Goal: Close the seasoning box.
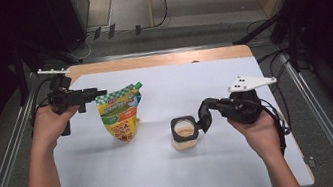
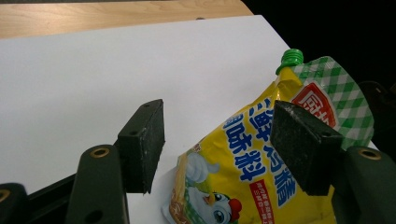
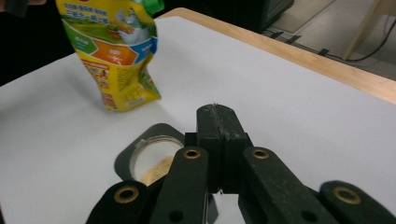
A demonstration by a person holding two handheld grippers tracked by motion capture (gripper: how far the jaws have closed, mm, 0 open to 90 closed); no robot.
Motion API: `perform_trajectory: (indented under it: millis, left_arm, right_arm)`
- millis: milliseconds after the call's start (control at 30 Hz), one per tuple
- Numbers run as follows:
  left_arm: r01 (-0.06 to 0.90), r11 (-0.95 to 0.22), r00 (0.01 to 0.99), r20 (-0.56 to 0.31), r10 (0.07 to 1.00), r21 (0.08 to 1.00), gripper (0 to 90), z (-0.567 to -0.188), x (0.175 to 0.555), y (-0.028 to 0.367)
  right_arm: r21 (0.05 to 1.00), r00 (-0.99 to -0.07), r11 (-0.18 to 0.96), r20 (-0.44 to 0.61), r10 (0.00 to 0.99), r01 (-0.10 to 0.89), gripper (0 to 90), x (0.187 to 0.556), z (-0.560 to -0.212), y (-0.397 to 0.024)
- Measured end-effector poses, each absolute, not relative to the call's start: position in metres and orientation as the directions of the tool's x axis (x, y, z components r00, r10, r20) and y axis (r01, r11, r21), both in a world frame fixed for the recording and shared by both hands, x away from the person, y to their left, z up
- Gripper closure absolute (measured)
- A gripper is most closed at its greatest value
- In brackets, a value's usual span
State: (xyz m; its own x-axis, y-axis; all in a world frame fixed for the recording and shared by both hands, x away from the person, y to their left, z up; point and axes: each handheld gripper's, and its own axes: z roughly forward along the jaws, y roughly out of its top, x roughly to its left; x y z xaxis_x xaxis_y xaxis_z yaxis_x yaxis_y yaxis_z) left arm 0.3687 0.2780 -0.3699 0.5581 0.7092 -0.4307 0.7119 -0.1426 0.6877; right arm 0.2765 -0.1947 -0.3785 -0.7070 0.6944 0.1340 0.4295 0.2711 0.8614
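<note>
Left gripper [image 1: 96, 92] — jaws apart, yellow seasoning pouch [image 1: 120, 112] between them, pads not seen pressing on it. Pouch upright on white table [image 1: 203, 82], green cap [image 2: 290, 59] at top. Right gripper [image 3: 219, 122] — jaws together, empty, just beside open jar [image 1: 184, 132] holding pale powder.

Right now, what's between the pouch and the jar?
Nothing: in the high view, only bare white table separates the pouch from the jar. The right gripper view shows that bare gap too.

Lab (railed rig [image 1: 8, 164], floor cables [image 1: 160, 3]).
</note>
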Motion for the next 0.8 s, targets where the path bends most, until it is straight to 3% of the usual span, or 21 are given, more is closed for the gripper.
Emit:
perform_trajectory:
  millis: [800]
  left_arm:
    - [0.711, -0.151, 0.562, -0.426, 0.709, 0.687, 36.2, -0.371, 0.369, 0.276]
  right_arm:
    - [0.825, -0.687, 0.288, 0.158, 0.709, 0.486, 90.0, 0.286, -0.398, -0.194]
